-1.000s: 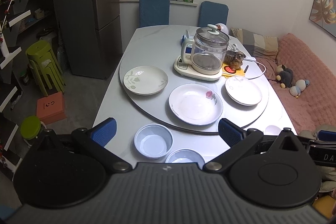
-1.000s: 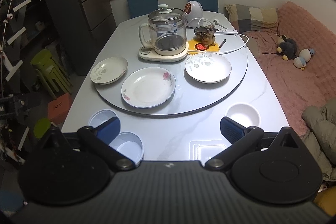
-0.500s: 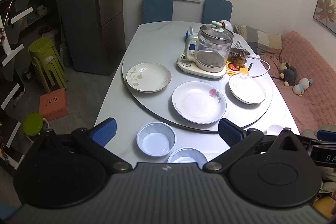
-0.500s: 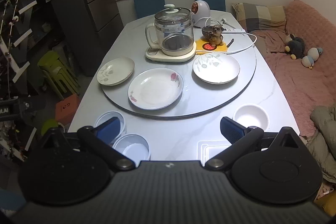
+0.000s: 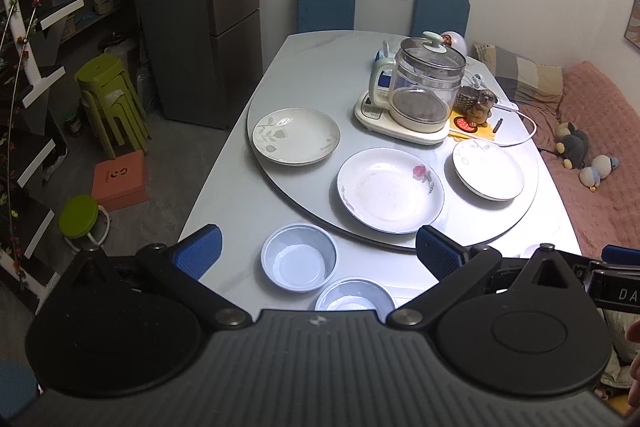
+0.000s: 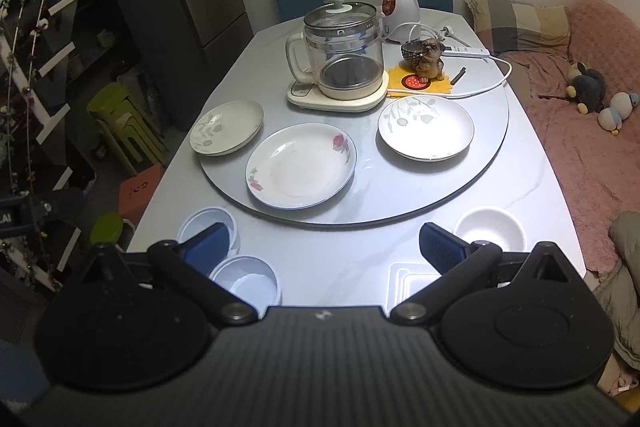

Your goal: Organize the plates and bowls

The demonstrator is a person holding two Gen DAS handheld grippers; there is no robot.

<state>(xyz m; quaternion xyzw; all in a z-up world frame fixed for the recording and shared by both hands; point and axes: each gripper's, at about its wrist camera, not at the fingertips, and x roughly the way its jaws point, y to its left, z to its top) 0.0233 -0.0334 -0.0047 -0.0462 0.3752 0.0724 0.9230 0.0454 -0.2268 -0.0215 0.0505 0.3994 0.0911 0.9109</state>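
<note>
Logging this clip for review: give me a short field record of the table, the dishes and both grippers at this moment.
surface: grey table with round turntable
plates on turntable: rose plate in the middle, leaf plate to its left, second leaf plate to its right
bowls off turntable: two blue bowls near left edge, touching or not unclear; white bowl near right
other items: glass kettle, dog figurine
left gripper: open, empty
right gripper: open, empty

Three plates [image 6: 301,166] upright on the turntable, three empty bowls [image 6: 490,229] near the table's edge
</note>
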